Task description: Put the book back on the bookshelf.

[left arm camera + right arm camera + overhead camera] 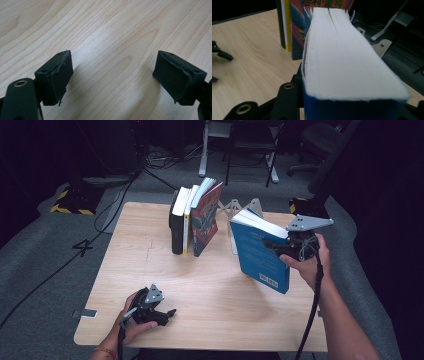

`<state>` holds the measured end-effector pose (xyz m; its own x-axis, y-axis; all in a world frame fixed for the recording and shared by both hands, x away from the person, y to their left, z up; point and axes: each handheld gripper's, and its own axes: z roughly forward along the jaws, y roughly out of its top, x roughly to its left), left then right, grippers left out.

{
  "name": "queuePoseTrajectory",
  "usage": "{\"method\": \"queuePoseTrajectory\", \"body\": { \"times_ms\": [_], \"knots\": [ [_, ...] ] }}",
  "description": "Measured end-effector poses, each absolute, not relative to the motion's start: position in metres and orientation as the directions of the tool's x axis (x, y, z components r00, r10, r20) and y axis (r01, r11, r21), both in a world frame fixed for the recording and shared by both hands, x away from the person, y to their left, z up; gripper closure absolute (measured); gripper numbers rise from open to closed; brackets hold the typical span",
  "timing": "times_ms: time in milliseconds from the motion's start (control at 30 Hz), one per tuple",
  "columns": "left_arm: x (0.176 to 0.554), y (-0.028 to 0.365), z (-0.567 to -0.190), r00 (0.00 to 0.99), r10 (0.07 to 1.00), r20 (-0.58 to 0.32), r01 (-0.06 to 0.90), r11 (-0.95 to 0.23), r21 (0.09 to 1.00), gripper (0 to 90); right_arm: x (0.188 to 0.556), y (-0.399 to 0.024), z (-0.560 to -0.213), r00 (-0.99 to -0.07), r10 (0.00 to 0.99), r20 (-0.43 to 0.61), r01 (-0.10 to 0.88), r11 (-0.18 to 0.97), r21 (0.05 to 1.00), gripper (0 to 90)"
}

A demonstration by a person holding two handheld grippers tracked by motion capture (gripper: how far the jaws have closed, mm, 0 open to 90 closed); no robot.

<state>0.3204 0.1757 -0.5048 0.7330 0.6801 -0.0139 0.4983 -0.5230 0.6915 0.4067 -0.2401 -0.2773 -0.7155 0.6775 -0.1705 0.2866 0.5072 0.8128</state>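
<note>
A thick blue book (260, 252) hangs tilted over the right side of the wooden table (210, 295), and my right gripper (280, 247) is shut on it near its top edge. In the right gripper view the book's white page block (342, 57) fills the space between the jaws. To its left stand three books: a black one (176, 227), a yellow-spined one (186, 222) and a red one with a colourful cover (206, 217), leaning left. My left gripper (162, 312) rests low at the table's front left, open with nothing between its pads (61, 77).
A pale metal bookend (239, 207) stands behind the blue book at the table's back edge. Cables (60, 265) run over the grey floor to the left. Chair and desk legs (240, 165) stand behind the table.
</note>
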Motion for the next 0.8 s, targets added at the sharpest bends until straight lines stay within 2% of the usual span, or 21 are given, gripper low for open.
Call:
{"method": "queuePoseTrajectory", "body": {
  "times_ms": [500,800],
  "knots": [
    [0.320,0.176,-0.505,0.733,0.681,-0.015,0.499,-0.522,0.691,15.9,0.444,-0.234,-0.282,-0.673,0.729,-0.122,0.323,0.439,0.838,60.8],
    [0.320,0.176,-0.505,0.736,0.677,-0.013,0.495,-0.525,0.692,16.1,0.466,-0.221,-0.281,-0.636,0.758,-0.142,0.330,0.434,0.839,60.7]
  ]
}}
